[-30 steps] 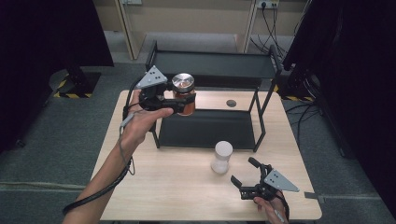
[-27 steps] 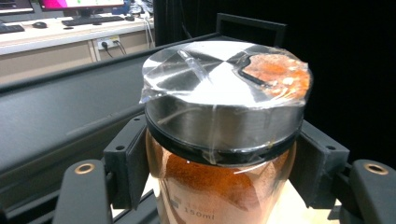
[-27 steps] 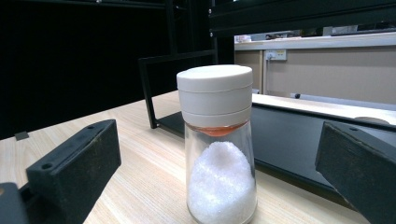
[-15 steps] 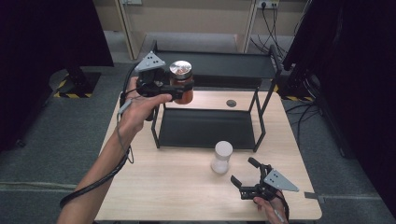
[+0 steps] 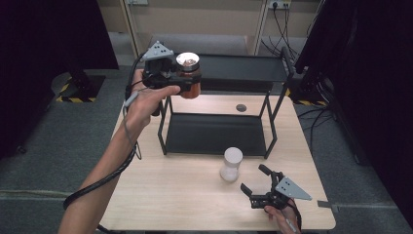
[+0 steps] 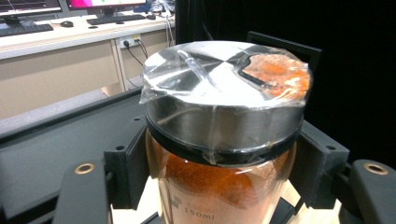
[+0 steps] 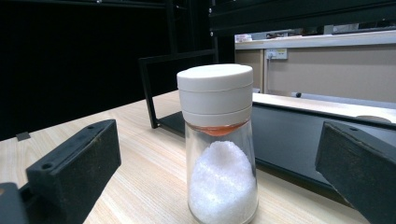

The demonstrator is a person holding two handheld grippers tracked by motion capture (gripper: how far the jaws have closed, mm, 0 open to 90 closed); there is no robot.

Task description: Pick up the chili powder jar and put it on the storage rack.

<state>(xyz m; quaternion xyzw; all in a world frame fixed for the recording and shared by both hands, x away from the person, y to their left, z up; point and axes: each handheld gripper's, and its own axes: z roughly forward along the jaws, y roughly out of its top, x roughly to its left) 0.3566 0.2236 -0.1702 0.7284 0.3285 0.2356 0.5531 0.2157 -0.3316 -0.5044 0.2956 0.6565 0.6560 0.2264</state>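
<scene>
Upper left, we see the left gripper [image 5: 184, 83] clamping a spice jar [image 5: 188, 73]; lower right, the right gripper's [image 5: 257, 180] fingers spread before a salt shaker [image 5: 231, 164].

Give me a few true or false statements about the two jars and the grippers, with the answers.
1. The left gripper holds the orange spice jar. True.
2. The white-lidded jar lies on its side. False: it stands upright on the table.
3. The right gripper is clamped on the white-lidded jar. False: it is open, apart from it.
4. The orange spice jar has a metal lid. True.
</scene>
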